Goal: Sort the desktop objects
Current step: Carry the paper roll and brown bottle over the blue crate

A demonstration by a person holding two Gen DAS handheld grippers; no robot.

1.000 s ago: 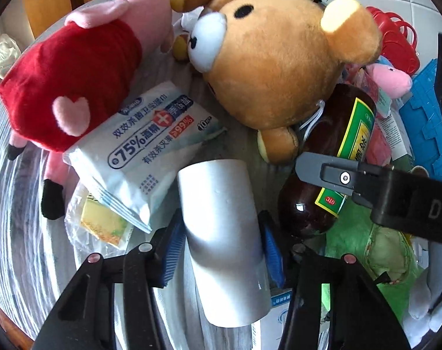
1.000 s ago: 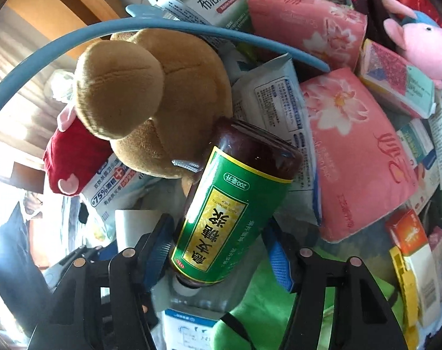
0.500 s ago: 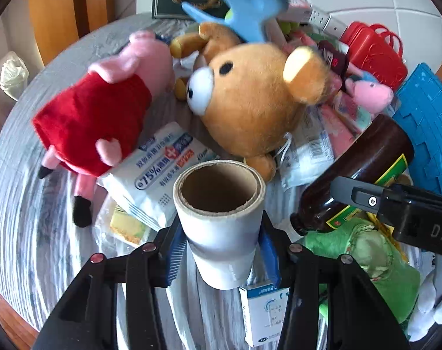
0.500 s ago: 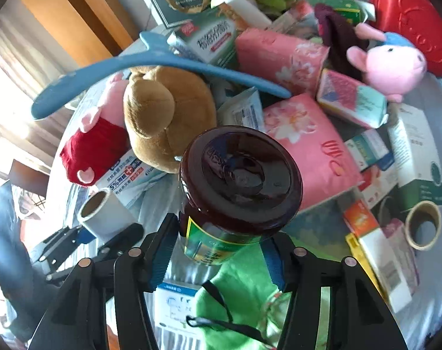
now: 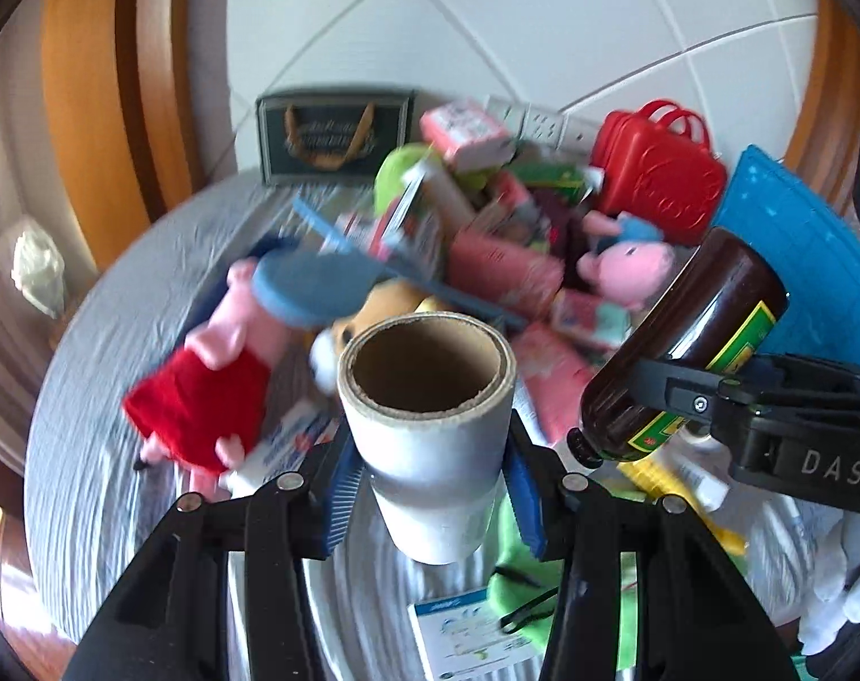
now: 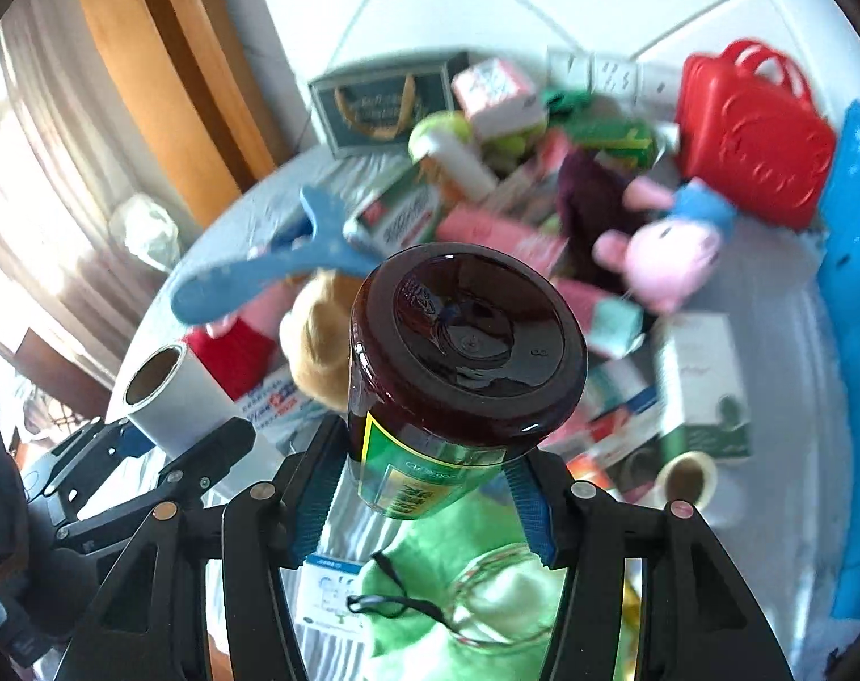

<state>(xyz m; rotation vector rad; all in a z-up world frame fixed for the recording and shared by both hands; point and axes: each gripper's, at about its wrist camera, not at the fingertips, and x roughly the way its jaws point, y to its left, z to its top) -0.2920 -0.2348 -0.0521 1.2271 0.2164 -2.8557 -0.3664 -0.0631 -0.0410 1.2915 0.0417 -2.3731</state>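
The left gripper (image 5: pixel 427 474) clamps a white roll (image 5: pixel 430 431), its hollow cardboard end facing the camera, held up above the grey table (image 5: pixel 89 374). To its right, the right gripper (image 6: pixel 424 496) clamps a brown bottle (image 6: pixel 464 363), base toward the camera, neck down. Below lie a red-dressed pig plush (image 5: pixel 209 391), a blue hanger (image 6: pixel 271 272), a green cloth (image 6: pixel 475 584) and, at the far right, a red case (image 6: pixel 753 142).

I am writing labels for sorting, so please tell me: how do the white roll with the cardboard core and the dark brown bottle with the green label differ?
The white roll with the cardboard core is hollow and open-ended; the dark brown bottle with the green label is closed and glossy. The roll is plain; the bottle carries printing. Both are cylinders, each clamped in a gripper, left gripper and right gripper, above the clutter.
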